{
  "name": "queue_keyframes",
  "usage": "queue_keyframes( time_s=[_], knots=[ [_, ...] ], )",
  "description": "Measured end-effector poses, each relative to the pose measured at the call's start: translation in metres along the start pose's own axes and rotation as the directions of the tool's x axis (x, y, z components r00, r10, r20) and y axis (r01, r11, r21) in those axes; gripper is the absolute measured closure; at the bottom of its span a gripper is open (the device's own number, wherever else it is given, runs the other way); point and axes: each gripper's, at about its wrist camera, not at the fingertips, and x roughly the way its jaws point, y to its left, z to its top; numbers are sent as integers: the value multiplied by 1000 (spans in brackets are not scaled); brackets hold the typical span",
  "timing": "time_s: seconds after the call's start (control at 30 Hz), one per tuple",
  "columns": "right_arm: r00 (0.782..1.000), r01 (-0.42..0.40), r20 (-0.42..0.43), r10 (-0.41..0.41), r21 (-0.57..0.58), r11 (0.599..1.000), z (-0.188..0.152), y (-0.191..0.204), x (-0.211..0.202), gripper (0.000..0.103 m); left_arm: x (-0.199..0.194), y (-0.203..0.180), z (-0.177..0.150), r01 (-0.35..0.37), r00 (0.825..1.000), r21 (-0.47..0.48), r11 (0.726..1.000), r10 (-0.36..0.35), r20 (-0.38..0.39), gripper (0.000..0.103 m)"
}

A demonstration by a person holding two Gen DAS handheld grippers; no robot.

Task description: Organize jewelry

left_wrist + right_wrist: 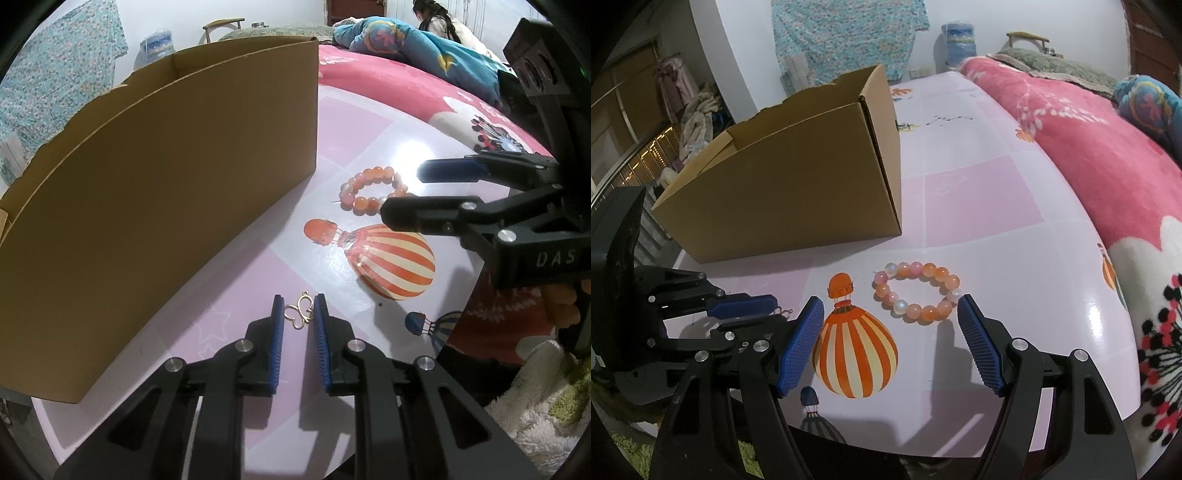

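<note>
The small gold butterfly pendant (296,315) lies flat on the table (369,133), right between the tips of my left gripper (298,313). The blue pads (320,328) stand close on both sides of it, but I cannot tell if they already press it; the jaws are narrow, not fully closed. In the right wrist view only its little loops show, at about 9 o'clock, behind the left fingers.

The bead bracelet (916,292) rests on the table at 12 o'clock from my right gripper (891,321), just beyond the tips. This gripper is wide open and holds nothing.

The cardboard box (798,173) stands open at 11 o'clock from the right gripper, near the jewelry; I judge both pieces should go inside it.

The risk, I think, is with the pendant. It is thin and flat against the smooth tablecloth, so the pads may slide over it or flick it away when they close. If I grip only one wing, it can turn and drop before the box. Also my two grippers are near each other, and the right one reaching for the bracelet could hit the left.
</note>
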Motion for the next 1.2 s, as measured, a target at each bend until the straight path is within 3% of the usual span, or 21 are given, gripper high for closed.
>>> queue_keyframes(
  time_s=[0.33,0.5,0.77,1.0,1.03,1.07,1.2],
  knots=[
    [1000,3,13,-3,-15,1000,3,0,-3,33,-6,3,-2,4,1000,-12,1000,-4,19,88],
    [1000,-5,25,7,-62,998,9,8,-2,37,-17,8,-2,0,999,-34,999,2,42,88],
    [999,13,-42,-18,-112,994,18,12,22,62,-48,19,-2,-36,994,-72,997,43,102,88],
    [994,72,-67,-86,-190,979,19,19,37,73,-75,34,-2,-33,986,-127,991,54,161,88],
    [993,86,-64,-101,-207,975,18,21,38,79,-81,38,-2,-33,983,-136,990,57,173,88],
    [992,87,-66,-104,-220,972,19,23,39,96,-85,40,0,-33,982,-143,989,59,181,88],
    [994,61,-79,-76,-176,983,24,16,34,96,-107,58,4,-47,969,-182,982,89,231,88]
  ],
)
